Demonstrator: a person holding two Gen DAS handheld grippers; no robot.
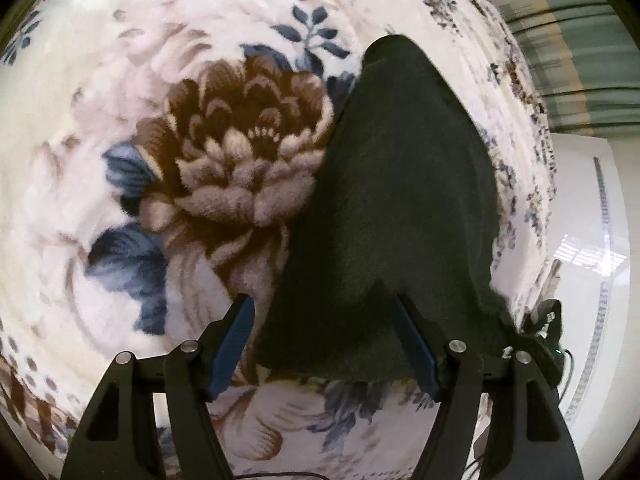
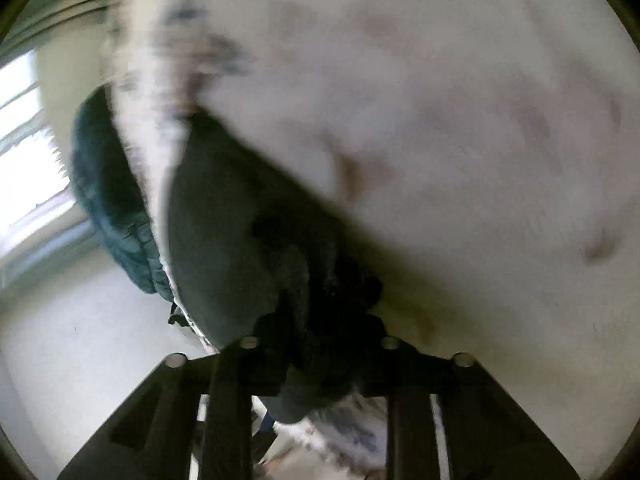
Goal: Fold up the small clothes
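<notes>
Our right gripper (image 2: 316, 360) pinches the dark cloth (image 1: 400, 200); our left gripper (image 1: 324, 344) gapes. One-sided pulling could bunch it on the blanket (image 1: 120, 80).

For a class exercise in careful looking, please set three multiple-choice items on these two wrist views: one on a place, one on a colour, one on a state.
1. Where does the dark green fabric garment lie?
A. on the floral plush blanket
B. on bare floor
C. in a basket

2. What colour is the large printed flower?
A. red
B. brown
C. yellow

3. How is the left gripper?
A. shut on the blanket
B. out of view
C. open

Key: 1 A, blanket pattern surrounds it; 2 B, brown petals; 3 C, its blue pads stand apart.
</notes>
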